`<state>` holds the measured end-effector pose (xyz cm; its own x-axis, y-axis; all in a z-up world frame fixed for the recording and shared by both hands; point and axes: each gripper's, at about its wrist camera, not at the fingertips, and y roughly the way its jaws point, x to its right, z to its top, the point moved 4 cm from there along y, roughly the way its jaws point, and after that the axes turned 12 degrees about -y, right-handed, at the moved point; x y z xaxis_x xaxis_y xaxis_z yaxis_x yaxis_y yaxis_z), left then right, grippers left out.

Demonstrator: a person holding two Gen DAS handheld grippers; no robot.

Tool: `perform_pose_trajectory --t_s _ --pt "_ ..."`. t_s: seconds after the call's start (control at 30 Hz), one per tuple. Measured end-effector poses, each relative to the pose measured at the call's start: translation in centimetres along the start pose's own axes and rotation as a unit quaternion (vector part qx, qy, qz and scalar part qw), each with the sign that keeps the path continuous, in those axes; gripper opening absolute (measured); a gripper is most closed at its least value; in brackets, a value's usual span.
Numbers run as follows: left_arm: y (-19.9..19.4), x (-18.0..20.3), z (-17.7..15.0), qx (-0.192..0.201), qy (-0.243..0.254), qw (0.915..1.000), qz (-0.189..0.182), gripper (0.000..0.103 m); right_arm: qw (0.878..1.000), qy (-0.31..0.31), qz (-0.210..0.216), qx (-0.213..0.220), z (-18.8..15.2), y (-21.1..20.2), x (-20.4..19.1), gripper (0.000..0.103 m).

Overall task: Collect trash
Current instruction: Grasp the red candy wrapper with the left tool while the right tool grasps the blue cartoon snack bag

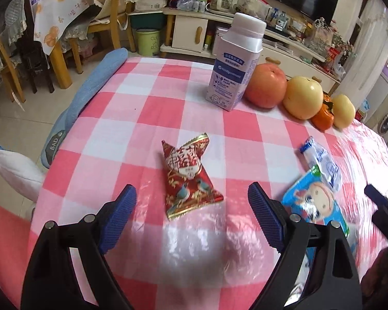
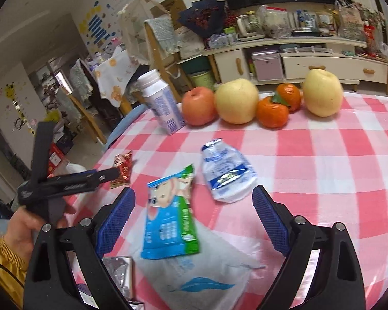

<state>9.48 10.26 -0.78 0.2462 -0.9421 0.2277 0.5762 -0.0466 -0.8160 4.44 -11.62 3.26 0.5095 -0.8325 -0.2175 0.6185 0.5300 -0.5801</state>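
A red and gold candy wrapper (image 1: 188, 178) lies on the pink checked tablecloth (image 1: 132, 118), just ahead of my left gripper (image 1: 192, 202), which hangs open above it with nothing between its pads. To its right lie a blue cartoon wrapper (image 1: 313, 204) and a crumpled blue-and-white pouch (image 1: 320, 162). My right gripper (image 2: 194, 199) is open over the blue-green cartoon wrapper (image 2: 170, 214), which rests partly on a white bag with a blue feather print (image 2: 207, 273). The crumpled pouch (image 2: 225, 170) lies just beyond. The red wrapper (image 2: 122, 168) shows behind my left gripper's finger (image 2: 101, 177).
A white bottle (image 1: 235, 62) stands at the table's far side beside an apple (image 1: 266, 85), two pears and oranges (image 2: 271, 113). Crumpled silver foil (image 2: 119, 273) lies under my right gripper's left finger. A blue cushion (image 1: 95, 82) hugs the table's left edge. Chairs and a cabinet stand beyond.
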Motion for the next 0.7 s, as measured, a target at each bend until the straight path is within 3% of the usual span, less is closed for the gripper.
perform_pose_trajectory --t_s 0.17,0.43,0.57,0.7 --pt "1.8 0.6 0.6 -0.008 0.004 0.9998 0.017 0.073 0.999 -0.027 0.019 -0.024 0.0 2.0 -2.4 0.091" --pt "2.9 0.8 0.8 -0.009 0.011 0.9993 0.035 0.056 0.995 -0.086 -0.009 -0.058 -1.0 4.2 -4.5 0.086" --pt "2.9 0.9 0.9 -0.007 0.009 0.9992 0.039 0.041 0.992 -0.097 -0.019 -0.072 -1.4 5.2 -4.5 0.078" --pt "2.9 0.8 0.8 0.0 0.008 0.999 0.043 0.038 0.991 -0.102 -0.029 -0.084 -1.6 5.9 -4.4 0.066"
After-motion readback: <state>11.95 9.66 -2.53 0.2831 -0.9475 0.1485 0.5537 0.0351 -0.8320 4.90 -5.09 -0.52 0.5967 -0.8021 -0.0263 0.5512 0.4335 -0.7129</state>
